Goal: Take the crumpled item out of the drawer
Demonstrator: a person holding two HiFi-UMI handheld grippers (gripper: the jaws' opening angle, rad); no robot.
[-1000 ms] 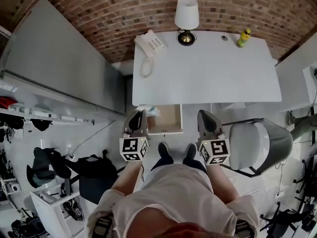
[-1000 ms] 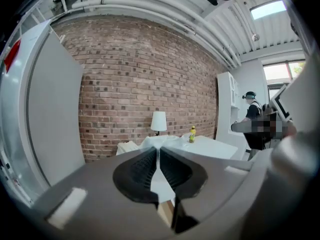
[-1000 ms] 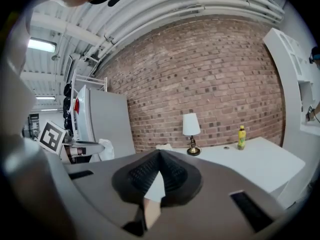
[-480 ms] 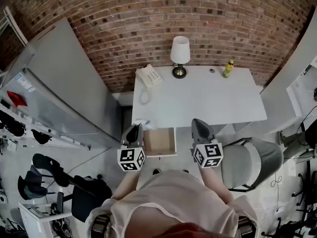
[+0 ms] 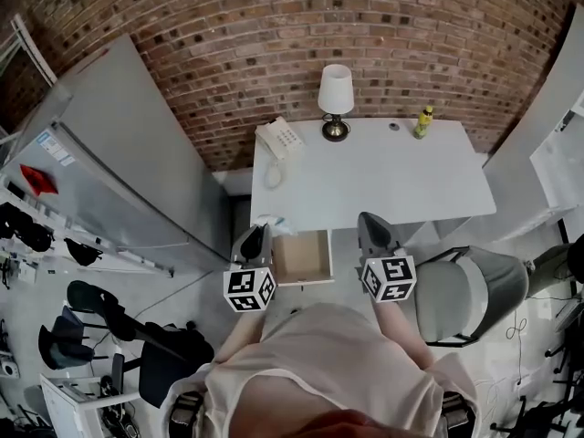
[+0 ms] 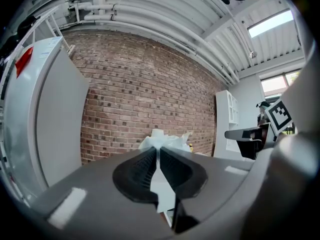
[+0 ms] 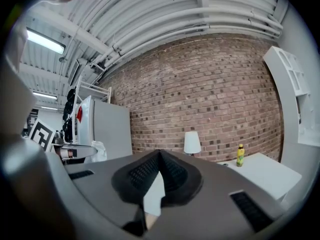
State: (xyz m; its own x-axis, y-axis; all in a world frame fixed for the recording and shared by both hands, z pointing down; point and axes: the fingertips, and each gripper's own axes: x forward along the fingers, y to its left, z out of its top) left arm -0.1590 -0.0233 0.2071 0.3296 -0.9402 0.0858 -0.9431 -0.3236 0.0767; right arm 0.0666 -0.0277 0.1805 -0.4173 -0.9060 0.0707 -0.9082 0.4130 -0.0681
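Left gripper (image 6: 159, 154) clamped on crumpled item (image 6: 167, 141), probably tissue, held clear of open drawer (image 5: 303, 261) at head-view centre. Right gripper (image 7: 159, 159) closed, empty. Extraction looks done; only set-down left.

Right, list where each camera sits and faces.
Head view: on the person's head, steeply down at white desk, open wooden drawer; torso shows.
Left gripper view: on left hand-held gripper, level toward red brick wall; jaws clamp crumpled white item.
Right gripper view: on right hand-held gripper, same heading; jaws shut.
Head and right views share the white-shaded lamp.
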